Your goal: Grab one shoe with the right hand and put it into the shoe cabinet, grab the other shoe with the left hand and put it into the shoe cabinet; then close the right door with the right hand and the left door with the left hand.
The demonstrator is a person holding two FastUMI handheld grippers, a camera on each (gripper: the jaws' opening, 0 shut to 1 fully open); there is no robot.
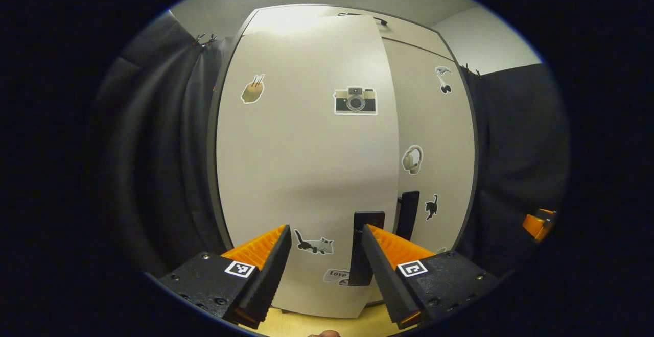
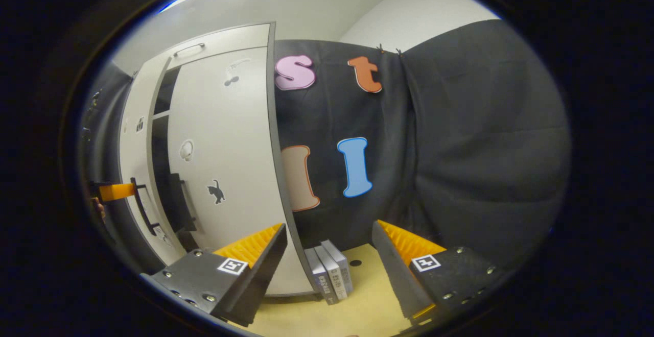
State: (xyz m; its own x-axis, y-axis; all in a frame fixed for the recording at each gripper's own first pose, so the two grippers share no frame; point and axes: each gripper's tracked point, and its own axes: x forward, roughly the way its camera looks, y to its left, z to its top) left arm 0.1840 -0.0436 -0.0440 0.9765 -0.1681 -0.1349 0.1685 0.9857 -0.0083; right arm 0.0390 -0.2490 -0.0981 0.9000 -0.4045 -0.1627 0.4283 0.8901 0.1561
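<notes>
The cabinet (image 1: 327, 30) stands on the counter (image 1: 327, 324), with the booth wall (image 2: 460, 138) behind and to either side. In the left gripper view the left door (image 1: 306, 163) sits ahead of the right door (image 1: 434, 138), its handle (image 1: 364, 247) beside the right door's handle (image 1: 407, 214). In the right gripper view the left door seems ajar, with shelves (image 2: 159, 115) in the gap. Books (image 2: 329, 270) stand on the counter just right of the cabinet.
</notes>
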